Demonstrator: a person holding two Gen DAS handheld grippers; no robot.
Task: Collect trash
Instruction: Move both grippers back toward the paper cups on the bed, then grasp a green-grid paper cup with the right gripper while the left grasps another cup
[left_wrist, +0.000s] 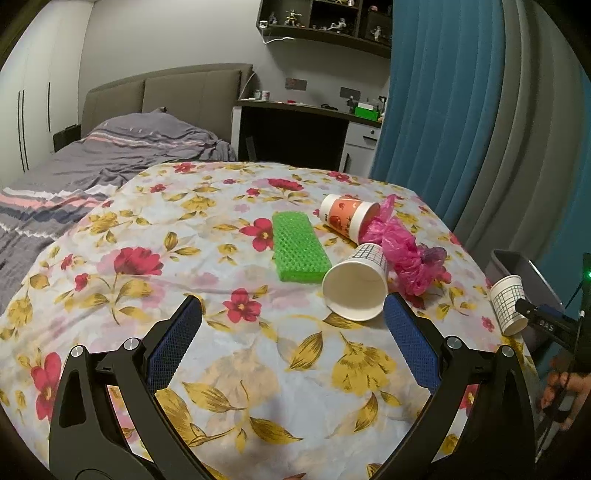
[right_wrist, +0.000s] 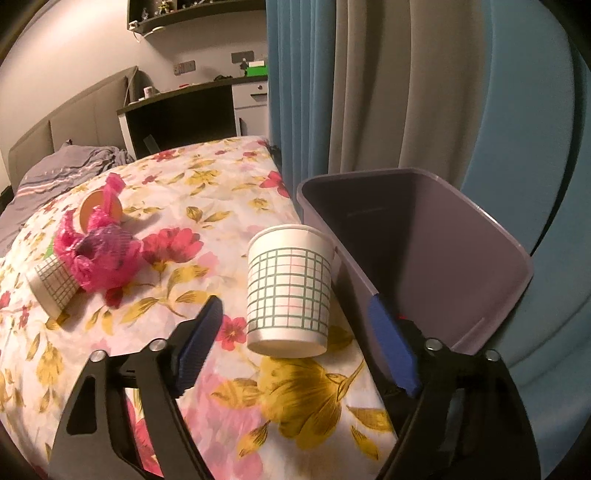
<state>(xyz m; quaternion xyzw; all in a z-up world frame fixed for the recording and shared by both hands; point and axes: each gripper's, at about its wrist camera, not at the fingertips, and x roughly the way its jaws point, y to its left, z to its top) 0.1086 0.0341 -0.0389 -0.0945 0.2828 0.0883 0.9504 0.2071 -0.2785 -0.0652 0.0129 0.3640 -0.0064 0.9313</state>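
Task looks early: nothing visible in the bin (right_wrist: 436, 236) from the right wrist view, though its bottom isn't in sight, so I can't rule out something down there.

Still on the table (left_wrist: 258, 369):
- upright grid-print cup (right_wrist: 289, 284), standing at the table edge right next to the bin
- second grid cup (left_wrist: 356, 284) lying on its side, mouth toward the left wrist camera
- orange-print cup (left_wrist: 347, 219) on its side behind it
- crumpled pink plastic bag (left_wrist: 410, 254) touching both tipped cups
- green mesh block (left_wrist: 300, 249) lying flat, just left of the cups; can't tell if it counts as trash

Right gripper (right_wrist: 295, 328): jaws spread, upright cup sits between and just ahead of the pads, no pad contact visible. Judging by that, the upright cup is the piece in hand next, and the bin is right beside it, so a short carry.

Left gripper (left_wrist: 293, 325): jaws spread wide, empty, hovering over the cloth with the tipped grid cup just ahead, near the right-side finger.

So at least three cups and the bag left, by my read.

Surface: table covered with a wrinkled floral cloth, red and yellow flowers on a pale ground. Soft cloth could bunch under a low approach.

Room: bedroom. Bed (left_wrist: 103, 155) with grey striped bedding and padded headboard behind the table, dark desk (left_wrist: 295, 122) beyond, wall shelf (left_wrist: 325, 18) with figurines, blue and grey curtains (left_wrist: 461, 110) on the right. Dim, warm lighting.
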